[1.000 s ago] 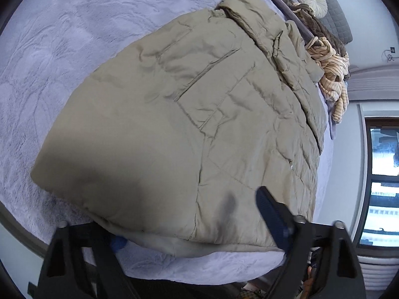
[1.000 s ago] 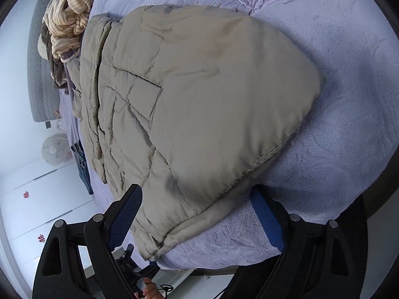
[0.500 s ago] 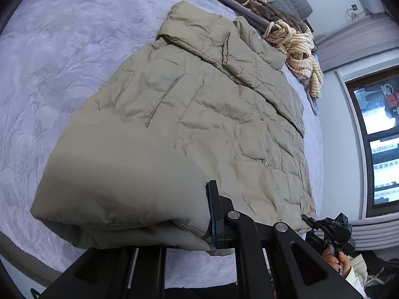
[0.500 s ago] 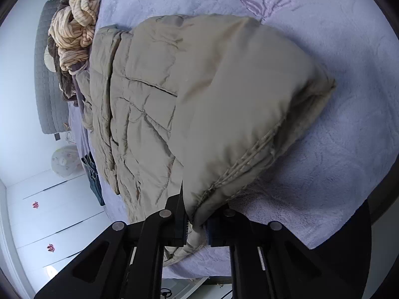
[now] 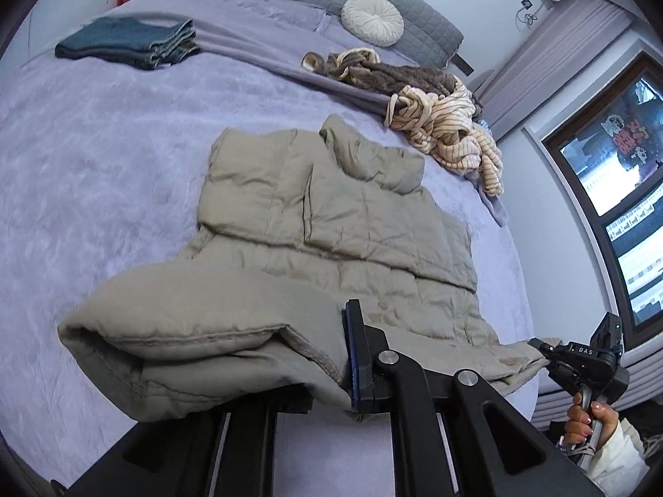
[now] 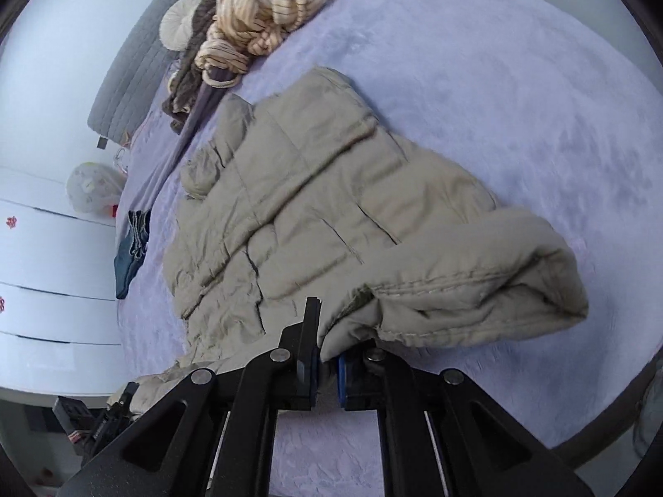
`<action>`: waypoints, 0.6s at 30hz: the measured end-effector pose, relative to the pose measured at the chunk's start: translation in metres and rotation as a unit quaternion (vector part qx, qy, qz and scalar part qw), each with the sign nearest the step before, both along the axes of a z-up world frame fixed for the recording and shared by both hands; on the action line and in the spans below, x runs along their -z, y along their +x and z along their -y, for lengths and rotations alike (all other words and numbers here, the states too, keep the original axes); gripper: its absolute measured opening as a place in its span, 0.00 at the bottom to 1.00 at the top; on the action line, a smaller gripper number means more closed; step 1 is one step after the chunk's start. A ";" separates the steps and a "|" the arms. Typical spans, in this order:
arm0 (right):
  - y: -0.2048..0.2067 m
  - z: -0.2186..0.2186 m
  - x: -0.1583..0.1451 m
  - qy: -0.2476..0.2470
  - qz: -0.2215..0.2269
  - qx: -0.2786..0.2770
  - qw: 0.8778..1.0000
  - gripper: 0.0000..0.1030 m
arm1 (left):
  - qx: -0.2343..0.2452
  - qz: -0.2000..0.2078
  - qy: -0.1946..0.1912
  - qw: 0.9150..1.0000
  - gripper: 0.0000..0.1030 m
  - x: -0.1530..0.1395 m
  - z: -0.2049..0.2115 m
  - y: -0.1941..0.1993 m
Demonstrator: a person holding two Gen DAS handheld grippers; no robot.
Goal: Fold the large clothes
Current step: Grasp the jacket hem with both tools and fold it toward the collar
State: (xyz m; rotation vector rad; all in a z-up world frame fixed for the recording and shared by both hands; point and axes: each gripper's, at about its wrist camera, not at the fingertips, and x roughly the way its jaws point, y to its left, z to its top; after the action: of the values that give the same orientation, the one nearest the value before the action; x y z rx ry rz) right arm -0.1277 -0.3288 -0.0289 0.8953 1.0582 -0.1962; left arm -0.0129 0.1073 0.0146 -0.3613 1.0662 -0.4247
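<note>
A large khaki quilted jacket [image 5: 331,223] lies on a lavender bed [image 5: 83,165], collar toward the headboard. My left gripper [image 5: 327,368] is shut on the jacket's near hem corner and holds it lifted off the bed. My right gripper [image 6: 328,366] is shut on the other hem corner of the jacket [image 6: 315,207], also lifted. The raised hem curls into a thick roll in front of each camera. The right gripper, held in a hand, also shows in the left wrist view [image 5: 580,360] at the jacket's far corner.
Folded blue jeans [image 5: 128,41] lie at the far left of the bed. A heap of striped cream and brown knitwear [image 5: 435,112] lies near the headboard, beside a round white cushion [image 5: 373,20]. A window [image 5: 621,157] is at right; white cupboards [image 6: 41,269] stand beside the bed.
Both grippers closed on the jacket's hem corners, then lifted them off the bed and carried them up toward the collar. More of the bed and headboard is in view.
</note>
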 end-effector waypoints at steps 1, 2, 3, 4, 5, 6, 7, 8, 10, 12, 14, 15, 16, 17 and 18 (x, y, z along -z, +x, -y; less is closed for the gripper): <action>0.016 0.004 -0.009 -0.007 0.010 -0.012 1.000 0.07 | -0.003 0.011 0.006 1.000 0.13 -0.007 0.005 0.012; 0.031 0.006 -0.017 -0.014 0.018 -0.024 0.999 0.07 | -0.007 0.021 0.013 1.000 0.13 -0.012 0.011 0.025; 0.051 0.010 -0.024 -0.023 0.026 -0.039 0.999 0.07 | -0.012 0.029 0.020 0.999 0.13 -0.015 0.016 0.038; 0.070 0.014 -0.029 -0.029 0.032 -0.053 0.998 0.07 | -0.021 0.036 0.025 0.999 0.13 -0.018 0.021 0.053; 0.092 0.017 -0.034 -0.038 0.037 -0.069 0.996 0.07 | -0.029 0.040 0.028 0.998 0.13 -0.020 0.026 0.067; 0.113 0.021 -0.036 -0.046 0.041 -0.083 0.995 0.07 | -0.037 0.043 0.030 0.998 0.13 -0.019 0.031 0.082; 0.134 0.023 -0.038 -0.055 0.044 -0.096 0.993 0.07 | -0.045 0.049 0.036 0.997 0.13 -0.018 0.036 0.099; 0.157 0.025 -0.038 -0.065 0.048 -0.109 0.991 0.07 | -0.053 0.052 0.043 0.996 0.13 -0.014 0.040 0.114; 0.197 0.027 -0.030 -0.083 0.047 -0.127 0.987 0.07 | -0.066 0.051 0.059 0.995 0.13 0.000 0.051 0.149; 0.232 0.026 -0.013 -0.095 0.037 -0.136 0.986 0.07 | -0.076 0.042 0.074 0.993 0.13 0.017 0.060 0.178; 0.259 0.027 0.005 -0.099 0.029 -0.138 0.985 0.07 | -0.081 0.026 0.090 0.992 0.13 0.041 0.067 0.207; 0.273 0.028 0.017 -0.102 0.025 -0.138 0.985 0.07 | -0.083 0.018 0.096 0.992 0.13 0.053 0.069 0.219; 0.284 0.030 0.029 -0.102 0.021 -0.135 0.985 0.07 | -0.084 0.009 0.099 0.991 0.13 0.067 0.071 0.232; 0.292 0.032 0.040 -0.100 0.019 -0.130 0.986 0.07 | -0.085 0.003 0.102 0.991 0.13 0.079 0.072 0.241; 0.300 0.035 0.052 -0.095 0.017 -0.123 0.988 0.07 | -0.085 -0.004 0.108 0.991 0.13 0.092 0.073 0.252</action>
State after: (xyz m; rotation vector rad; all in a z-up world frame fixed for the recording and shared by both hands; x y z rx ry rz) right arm 0.1720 -0.3636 -0.0808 0.5898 1.0878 -0.0732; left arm 0.2393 0.0343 -0.0771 -0.2599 1.0686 -0.1534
